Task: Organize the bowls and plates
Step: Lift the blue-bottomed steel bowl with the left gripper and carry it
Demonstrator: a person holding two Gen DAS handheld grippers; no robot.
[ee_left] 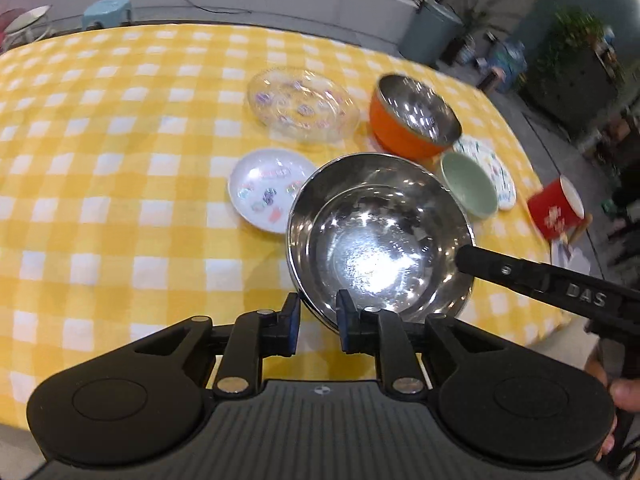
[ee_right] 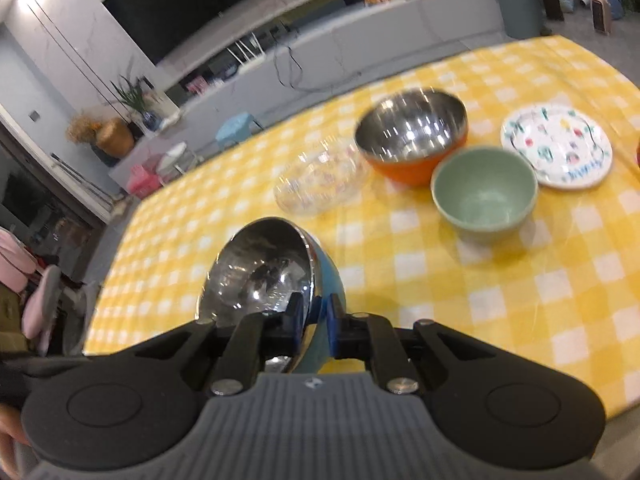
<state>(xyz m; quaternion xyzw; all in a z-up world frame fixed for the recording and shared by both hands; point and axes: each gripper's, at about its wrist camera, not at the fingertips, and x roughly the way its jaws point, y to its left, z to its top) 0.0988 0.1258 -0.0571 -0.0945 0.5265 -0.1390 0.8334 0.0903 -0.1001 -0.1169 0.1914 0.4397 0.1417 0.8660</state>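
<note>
Here the blue steel-lined bowl (ee_right: 276, 280) hangs tilted above the near edge of the table (ee_right: 520, 300), its rim clamped between the right gripper (ee_right: 316, 316) fingers. The left gripper (ee_left: 318, 312) straddles the near rim with its fingers parted and apparently not pressing. The orange bowl (ee_right: 412, 136) and green bowl (ee_right: 484, 192) stand ahead and to the right, well apart, so the right hand seems better placed for nesting.
</note>
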